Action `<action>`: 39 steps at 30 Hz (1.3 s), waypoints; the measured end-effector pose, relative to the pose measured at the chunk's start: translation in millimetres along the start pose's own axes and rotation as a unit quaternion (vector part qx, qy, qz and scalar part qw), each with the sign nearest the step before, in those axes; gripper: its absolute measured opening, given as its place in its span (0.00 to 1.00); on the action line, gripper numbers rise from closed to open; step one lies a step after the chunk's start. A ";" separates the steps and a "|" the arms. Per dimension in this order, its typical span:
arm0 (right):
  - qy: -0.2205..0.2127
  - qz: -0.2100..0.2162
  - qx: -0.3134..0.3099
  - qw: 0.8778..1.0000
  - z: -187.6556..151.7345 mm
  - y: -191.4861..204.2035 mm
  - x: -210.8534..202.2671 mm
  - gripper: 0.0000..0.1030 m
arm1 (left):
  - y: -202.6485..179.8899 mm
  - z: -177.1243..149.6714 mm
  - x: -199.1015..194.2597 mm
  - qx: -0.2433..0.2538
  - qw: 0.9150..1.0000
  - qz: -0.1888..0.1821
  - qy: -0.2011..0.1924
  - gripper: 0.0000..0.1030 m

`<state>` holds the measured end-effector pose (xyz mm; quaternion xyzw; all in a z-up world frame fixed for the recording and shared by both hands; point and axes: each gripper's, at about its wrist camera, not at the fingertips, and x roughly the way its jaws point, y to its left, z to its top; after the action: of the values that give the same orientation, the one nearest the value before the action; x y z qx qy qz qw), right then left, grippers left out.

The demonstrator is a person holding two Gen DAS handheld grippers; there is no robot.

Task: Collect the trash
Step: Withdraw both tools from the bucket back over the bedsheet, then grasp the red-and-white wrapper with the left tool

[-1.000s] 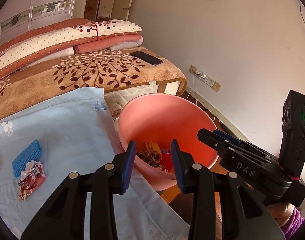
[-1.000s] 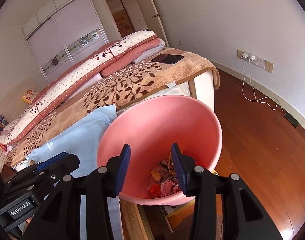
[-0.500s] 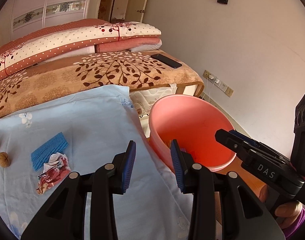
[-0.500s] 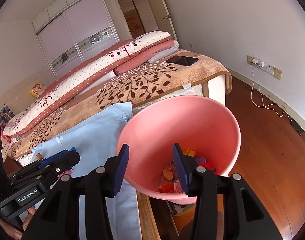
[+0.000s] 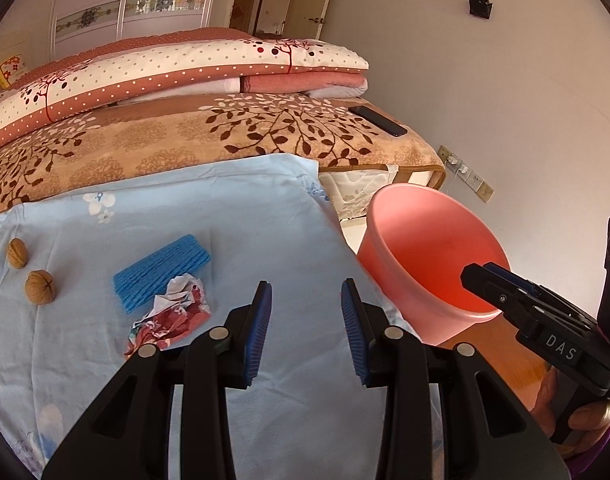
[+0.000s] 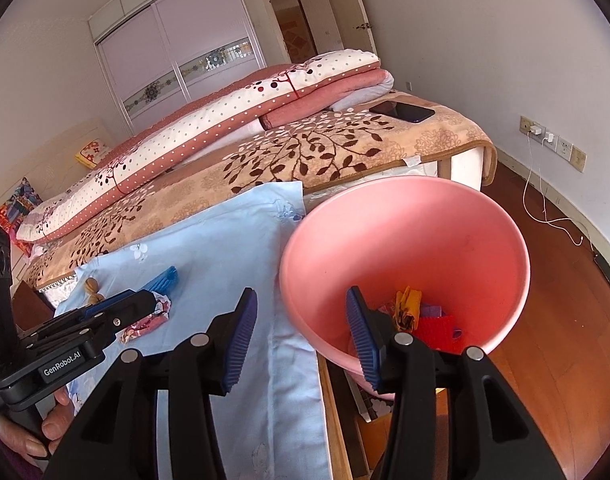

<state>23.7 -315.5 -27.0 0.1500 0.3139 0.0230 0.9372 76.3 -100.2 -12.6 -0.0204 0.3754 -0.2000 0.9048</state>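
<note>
Left hand-held gripper [image 5: 306, 332] spread, empty, aimed toward crumpled red-white paper wrapper [image 5: 169, 315] on blue-clothed counter [image 5: 233, 216]; right hand-held gripper [image 6: 301, 334] spread, empty, straddling round pink plastic basin's [image 6: 501, 220] rim.

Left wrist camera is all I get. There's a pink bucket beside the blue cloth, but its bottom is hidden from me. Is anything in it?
Observer: Yes. The right wrist view looks down into the pink bucket. Crumpled scraps in yellow, red and purple lie at its bottom.
Operator: Is the other gripper carrying something?
Observer: No. The right gripper is open, with nothing between its fingers.
Operator: Anything on the floor past the bucket?
Observer: A white cable hangs from the wall socket and trails onto the wooden floor.
</note>
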 end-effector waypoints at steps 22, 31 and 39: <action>0.039 0.021 -0.040 0.998 -12.2 35.3 23.3 0.44 | 76.5 -34.2 -11.8 -0.015 0.997 0.061 0.033 0.35; 0.050 0.020 -0.043 0.998 -14.3 37.7 30.5 0.44 | 102.9 -14.0 -8.3 -0.049 0.996 0.072 0.023 0.35; 0.061 0.021 -0.056 0.996 -17.4 46.5 37.2 0.44 | 106.7 8.0 12.4 -0.046 0.997 0.057 0.029 0.35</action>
<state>45.6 -261.4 -48.1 0.1026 0.3652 0.0695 0.9226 126.7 -7.7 -35.1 -0.0351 0.4107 -0.1314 0.9016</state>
